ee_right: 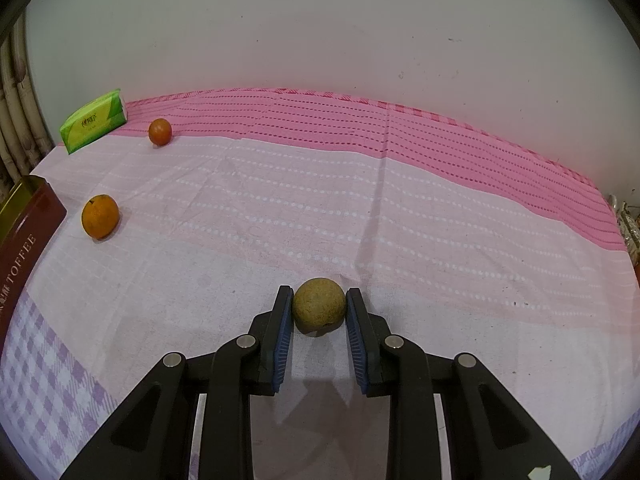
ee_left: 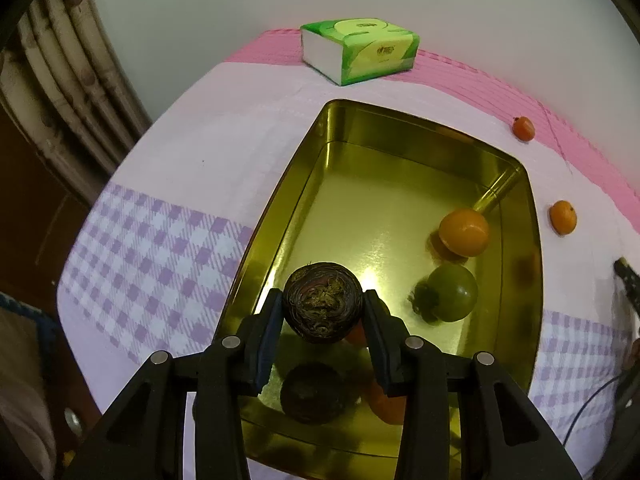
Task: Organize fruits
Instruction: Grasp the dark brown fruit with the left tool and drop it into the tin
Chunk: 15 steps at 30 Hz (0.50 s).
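Left tongs: the left gripper (ee_left: 323, 312) is clenched on a dark, round, fibrous fruit (ee_left: 322, 301), both pads pressed to its sides, and holds it above the near end of the tin.
Right tongs: the right gripper (ee_right: 319, 312) is clenched on a round, speckled tan-green fruit (ee_right: 319, 306) that sits low on the cloth.
Tin: a shiny gold rectangular metal tin (ee_left: 280, 184), dark red outside with "TOFFEE" lettering, stands on the table.
Inside the tin: a round orange fruit (ee_left: 464, 232) beside a round green fruit (ee_left: 454, 294) along its right side; the dark fruit's reflection shows on the floor.
Loose on the cloth: a larger orange fruit (ee_right: 100, 216) just beside the tin, and a small reddish-orange fruit (ee_right: 160, 131) farther back.
Table: a pink, white and lilac-checked cloth (ee_right: 280, 216) covers it.
Back corner: a green tissue pack (ee_left: 360, 50) near the wall.
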### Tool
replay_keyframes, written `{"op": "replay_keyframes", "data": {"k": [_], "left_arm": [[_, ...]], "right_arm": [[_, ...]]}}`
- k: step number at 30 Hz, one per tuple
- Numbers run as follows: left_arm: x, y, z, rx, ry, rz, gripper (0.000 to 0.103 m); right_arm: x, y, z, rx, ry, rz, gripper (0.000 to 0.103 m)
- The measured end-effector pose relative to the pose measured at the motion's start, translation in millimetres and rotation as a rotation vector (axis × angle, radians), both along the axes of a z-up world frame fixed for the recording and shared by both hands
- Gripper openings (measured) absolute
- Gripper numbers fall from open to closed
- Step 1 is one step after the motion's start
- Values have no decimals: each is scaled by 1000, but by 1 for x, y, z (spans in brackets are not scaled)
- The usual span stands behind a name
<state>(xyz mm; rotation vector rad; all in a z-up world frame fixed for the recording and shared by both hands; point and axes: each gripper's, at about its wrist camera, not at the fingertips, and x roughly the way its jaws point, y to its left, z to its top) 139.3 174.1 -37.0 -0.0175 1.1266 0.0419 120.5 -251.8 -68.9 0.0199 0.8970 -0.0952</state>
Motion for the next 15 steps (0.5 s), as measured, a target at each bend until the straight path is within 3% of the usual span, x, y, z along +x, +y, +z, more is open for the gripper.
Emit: {"op": "replay_keyframes", "data": {"k": [15], "left_arm": [[1, 1, 1, -24, 19, -3, 48]], "right_arm": [[0, 0, 0, -2, 0, 1, 25]]}}
